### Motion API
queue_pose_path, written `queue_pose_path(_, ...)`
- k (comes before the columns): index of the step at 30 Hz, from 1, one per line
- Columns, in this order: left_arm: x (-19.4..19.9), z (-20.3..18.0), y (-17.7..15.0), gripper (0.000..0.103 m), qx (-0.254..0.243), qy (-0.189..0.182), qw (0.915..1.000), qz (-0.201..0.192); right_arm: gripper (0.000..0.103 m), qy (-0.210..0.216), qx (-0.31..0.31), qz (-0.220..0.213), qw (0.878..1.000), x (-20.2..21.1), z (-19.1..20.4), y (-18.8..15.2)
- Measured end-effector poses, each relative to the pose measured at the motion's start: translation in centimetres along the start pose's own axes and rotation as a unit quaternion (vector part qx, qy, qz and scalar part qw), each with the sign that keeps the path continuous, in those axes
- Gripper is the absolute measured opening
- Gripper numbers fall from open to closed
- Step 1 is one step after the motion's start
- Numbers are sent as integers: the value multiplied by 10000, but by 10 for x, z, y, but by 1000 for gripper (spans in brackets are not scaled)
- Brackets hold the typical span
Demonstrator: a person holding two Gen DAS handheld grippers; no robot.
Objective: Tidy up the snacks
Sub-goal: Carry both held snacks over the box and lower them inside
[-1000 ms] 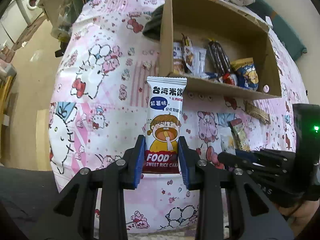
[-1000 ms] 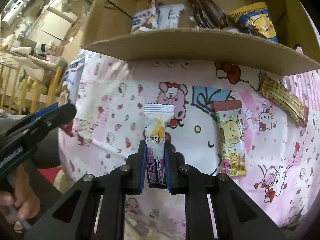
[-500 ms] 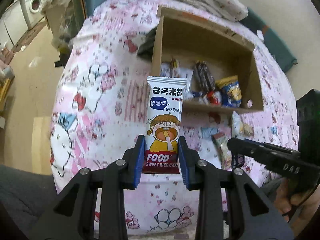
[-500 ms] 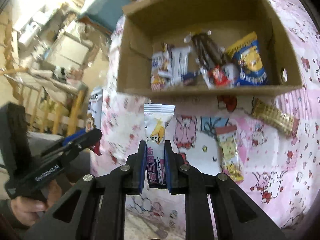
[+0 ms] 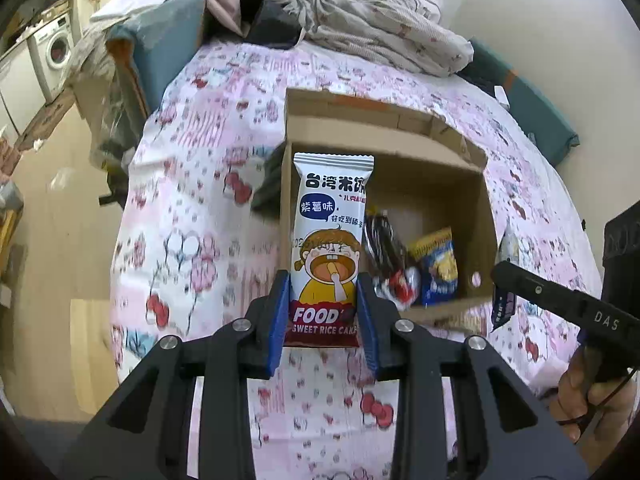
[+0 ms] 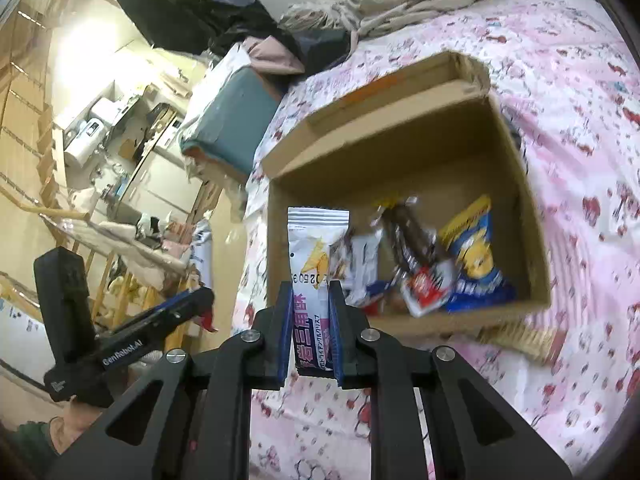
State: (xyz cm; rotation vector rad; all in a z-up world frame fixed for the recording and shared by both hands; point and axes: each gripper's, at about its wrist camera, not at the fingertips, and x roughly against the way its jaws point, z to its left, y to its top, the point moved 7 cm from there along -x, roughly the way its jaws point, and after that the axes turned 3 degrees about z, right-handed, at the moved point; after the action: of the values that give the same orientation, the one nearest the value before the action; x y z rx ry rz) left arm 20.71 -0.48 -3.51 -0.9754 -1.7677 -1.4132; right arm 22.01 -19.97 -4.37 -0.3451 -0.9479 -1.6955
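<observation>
1. The cardboard box (image 5: pixel 486 216) sits open-topped on the pink patterned bedspread (image 5: pixel 192 208), and its near rim lies just past both grippers. Inside, the far half of the floor is bare cardboard; the snacks are bunched against the near wall.
2. The left gripper (image 5: pixel 323 316) is clamped on a white rice cake packet (image 5: pixel 331 240), held upright, its top edge overlapping the box's left wall in the left wrist view.
3. The right gripper (image 6: pixel 310 332) is clenched on a slim white-and-purple snack packet (image 6: pixel 314 280), also upright, in front of the box's near-left corner.
4. Only the left wrist view shows the teal cushion (image 5: pixel 532 108) at the right edge of the bed, a washing machine (image 5: pixel 56 52) far left, and the right hand (image 5: pixel 580 396) under its tool.
5. Only the right wrist view shows a gold-wrapped bar (image 6: pixel 520 338) lying on the bedspread just outside the box's near wall — blurred — and the cluttered shelves (image 6: pixel 120 128) across the room.
6. Already in the box: a blue-and-yellow bag (image 6: pixel 474 256) on the right, a dark brown packet (image 6: pixel 408 236) in the middle, a red-and-white wrapper (image 6: pixel 426 286) near the front wall.
7. A heap of crumpled bedding (image 5: pixel 380 36) lies beyond the box, well apart from it.
</observation>
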Motion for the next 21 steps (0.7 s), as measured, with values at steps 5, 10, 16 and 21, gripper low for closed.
queue_pose_path(5, -19, -9, 31, 28, -142, 61, 9999, -55, 17, -137, -195, -126, 9996, -8, -21, 27)
queue_pose_path(10, -67, -18, 33, 28, -263, -224, 9993, 126, 17, -423, -409, -30, 9983, -37, -56, 36)
queue_pose_path(16, -94, -22, 31, 28, -442, -180, 9987, 162, 17, -431, -407, 39, 9982, -54, -68, 30)
queue_pose_path(21, -108, -21, 27, 28, -630, -47, 9979, 138, 18, -534, -394, 246, 9975, -65, -71, 23)
